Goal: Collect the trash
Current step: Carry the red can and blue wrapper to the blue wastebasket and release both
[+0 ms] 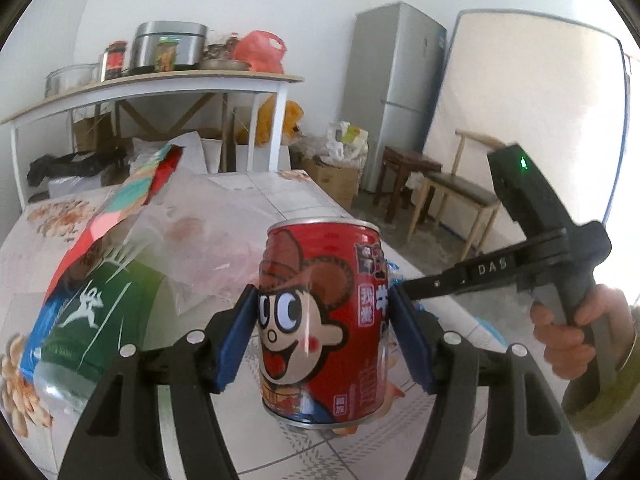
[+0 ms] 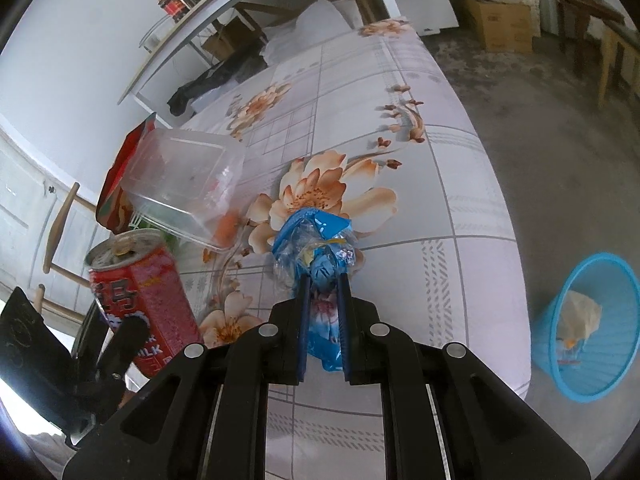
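Observation:
My left gripper point(image 1: 322, 300) is shut on a red milk can point(image 1: 320, 320) with a cartoon face, upright just above the floral tablecloth; the can also shows in the right wrist view point(image 2: 148, 300), its top open. My right gripper point(image 2: 323, 284) is shut on a crumpled blue plastic wrapper point(image 2: 316, 248) over the table. The right gripper's body point(image 1: 532, 248) shows at the right of the left wrist view. A clear plastic box point(image 2: 184, 184), a green bottle point(image 1: 92, 312) and a red snack bag point(image 1: 120, 216) lie on the table to the left.
A blue waste basket point(image 2: 588, 332) with some trash in it stands on the floor right of the table point(image 2: 440, 200). A shelf table with pots and jars point(image 1: 160, 76), a fridge point(image 1: 396, 92), chairs point(image 1: 460, 188) and cardboard boxes point(image 2: 500, 24) lie beyond.

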